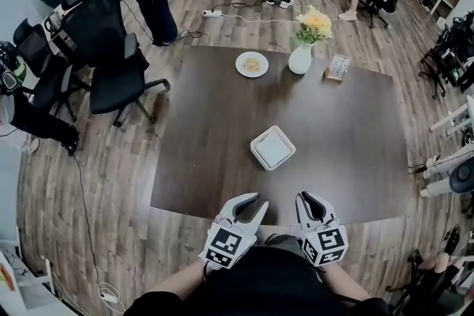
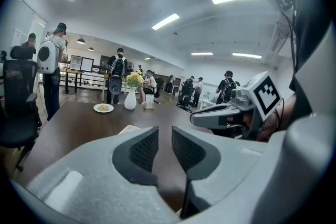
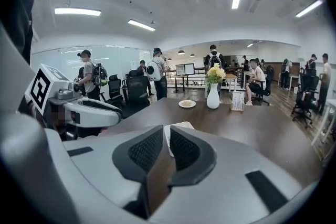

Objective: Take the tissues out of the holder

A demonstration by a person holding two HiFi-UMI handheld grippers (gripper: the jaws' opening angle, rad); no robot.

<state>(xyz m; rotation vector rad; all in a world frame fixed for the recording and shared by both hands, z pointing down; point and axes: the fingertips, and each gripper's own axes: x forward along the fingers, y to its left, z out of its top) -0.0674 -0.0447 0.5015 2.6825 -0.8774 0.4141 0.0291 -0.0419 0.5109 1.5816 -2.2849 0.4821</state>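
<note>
The tissue holder (image 1: 272, 148) is a white square box with rounded corners, lying flat near the middle of the dark brown table (image 1: 200, 159). Both grippers hover side by side at the table's near edge, short of the box and pointing toward it. My left gripper (image 1: 259, 201) has its jaws apart with nothing between them (image 2: 165, 139); a white corner of the holder (image 2: 126, 129) shows just past its left finger. My right gripper (image 1: 309, 197) has its pads only narrowly apart (image 3: 167, 139), empty, with the holder (image 3: 181, 125) showing straight ahead beyond them.
At the table's far side stand a white plate of food (image 1: 252, 64), a white vase with yellow flowers (image 1: 300, 59) and a small card stand (image 1: 338, 68). Black office chairs (image 1: 111, 63) crowd the left. Several people stand or sit at the back of the room.
</note>
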